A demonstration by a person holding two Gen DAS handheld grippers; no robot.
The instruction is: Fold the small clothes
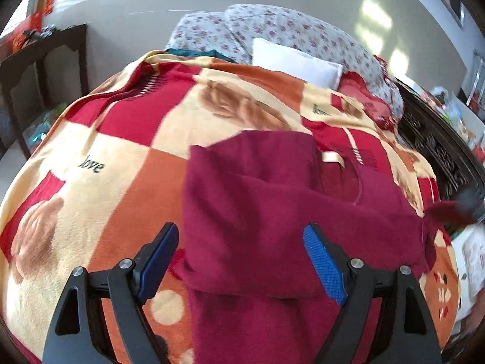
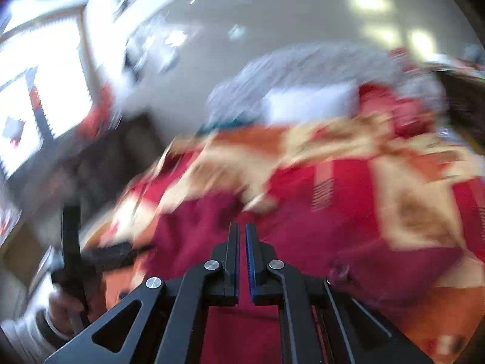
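While the left gripper [image 1: 239,242] hovers with its jaws spread wide above it, the maroon garment [image 1: 257,200] lies on the checked blanket [image 1: 121,139]; further right, the right gripper [image 2: 242,236] is closed, gripping nothing visible.

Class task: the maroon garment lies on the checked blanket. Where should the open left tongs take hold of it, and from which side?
Probably the maroon garment's near left edge, approached from the bare checked blanket side. There the cloth ends in a clean, exposed border, beside the open left tongs' left pad.
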